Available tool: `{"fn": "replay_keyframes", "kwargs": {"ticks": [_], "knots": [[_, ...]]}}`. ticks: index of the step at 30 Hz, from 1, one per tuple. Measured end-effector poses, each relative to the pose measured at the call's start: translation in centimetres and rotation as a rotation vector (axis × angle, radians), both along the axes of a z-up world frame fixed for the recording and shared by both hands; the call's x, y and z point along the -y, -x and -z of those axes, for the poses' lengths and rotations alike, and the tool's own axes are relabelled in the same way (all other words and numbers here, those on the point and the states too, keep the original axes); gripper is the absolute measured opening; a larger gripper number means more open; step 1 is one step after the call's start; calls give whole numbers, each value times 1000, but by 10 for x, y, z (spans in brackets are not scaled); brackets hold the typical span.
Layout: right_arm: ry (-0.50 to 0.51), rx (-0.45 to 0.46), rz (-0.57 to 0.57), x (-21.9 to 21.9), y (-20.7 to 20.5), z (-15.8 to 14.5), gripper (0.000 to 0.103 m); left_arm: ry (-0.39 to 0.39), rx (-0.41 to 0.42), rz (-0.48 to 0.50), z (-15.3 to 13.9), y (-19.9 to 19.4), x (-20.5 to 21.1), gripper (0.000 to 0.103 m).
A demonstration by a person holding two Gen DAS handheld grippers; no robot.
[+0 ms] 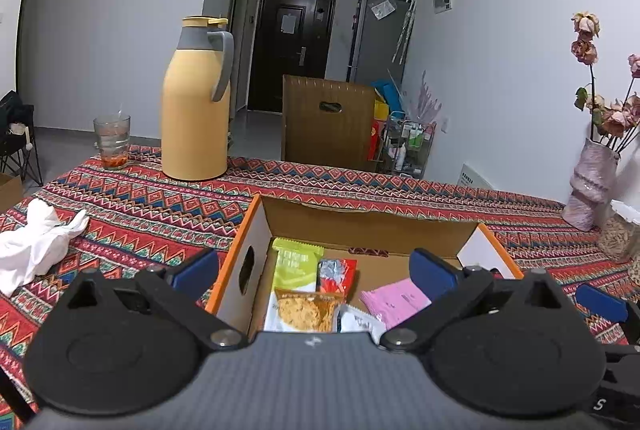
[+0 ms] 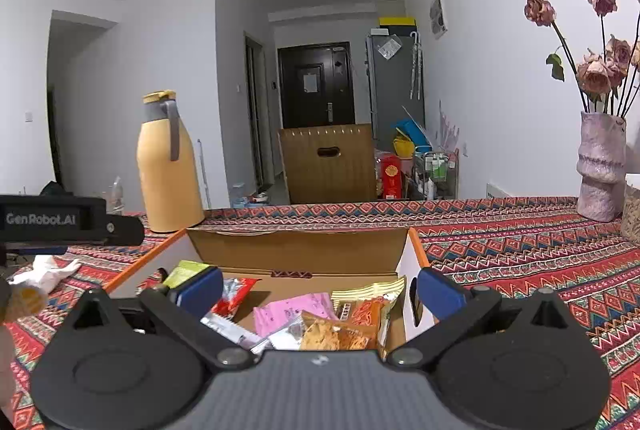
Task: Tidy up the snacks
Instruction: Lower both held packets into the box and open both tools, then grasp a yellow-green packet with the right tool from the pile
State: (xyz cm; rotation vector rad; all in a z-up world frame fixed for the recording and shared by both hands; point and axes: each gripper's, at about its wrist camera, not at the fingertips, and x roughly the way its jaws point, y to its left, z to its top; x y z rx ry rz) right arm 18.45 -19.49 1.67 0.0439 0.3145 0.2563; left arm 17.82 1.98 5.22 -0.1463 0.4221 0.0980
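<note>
A table covered with a red patterned tablecloth (image 1: pixel 320 186) fills the foreground in both wrist views. On it sits an open cardboard box (image 1: pixel 362 226) with white sides and orange edges, directly ahead of both hand-held grippers.

The left gripper (image 1: pixel 316 266) has its blue-padded jaws spread wide, with nothing between them; one pad sits outside the box's left wall, the other over the box interior. The right gripper (image 2: pixel 320 286) is likewise wide open and holds nothing, its pads framing the box contents.

Inside the box lie the snacks, loosely piled on the bottom: a green packet (image 1: pixel 298 262) against the left wall, a red and silver packet (image 1: pixel 336 272) just beside it, a clear packet of golden crisps (image 1: pixel 306 314) nearest the camera, and a pink packet (image 1: pixel 396 296) towards the right. From the right wrist view an orange packet (image 2: pixel 362 314) also shows at the right end of the box, under a pale striped wrapper.

Beyond the box, at the table's far left, stands a yellow thermos jug (image 1: pixel 196 102) with a grey handle, and a drinking glass (image 1: pixel 112 140) near it. A crumpled white cloth (image 1: pixel 38 242) lies on the table's left side. At the far right a pink vase of dried roses (image 2: pixel 600 166) stands against the wall. Past the table are a brown cardboard carton (image 1: pixel 326 118), a dark door (image 1: pixel 294 46) and a grey fridge (image 1: pixel 380 34)
</note>
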Motion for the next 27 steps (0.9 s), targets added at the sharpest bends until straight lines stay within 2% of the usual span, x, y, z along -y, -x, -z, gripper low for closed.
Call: {"fn": "replay_keyframes", "kwargs": {"ticks": [11,16,27], "knots": [[17,-17,-31,2,49,0,103,-45,-10,44,7,56,0,103],[20,-44,-42,3,70,8,103,-70,-30,61,21,80,0,103],[45,-119,-60,2,111,33,103,-61,-87,57,56,120,-13,103]]}}
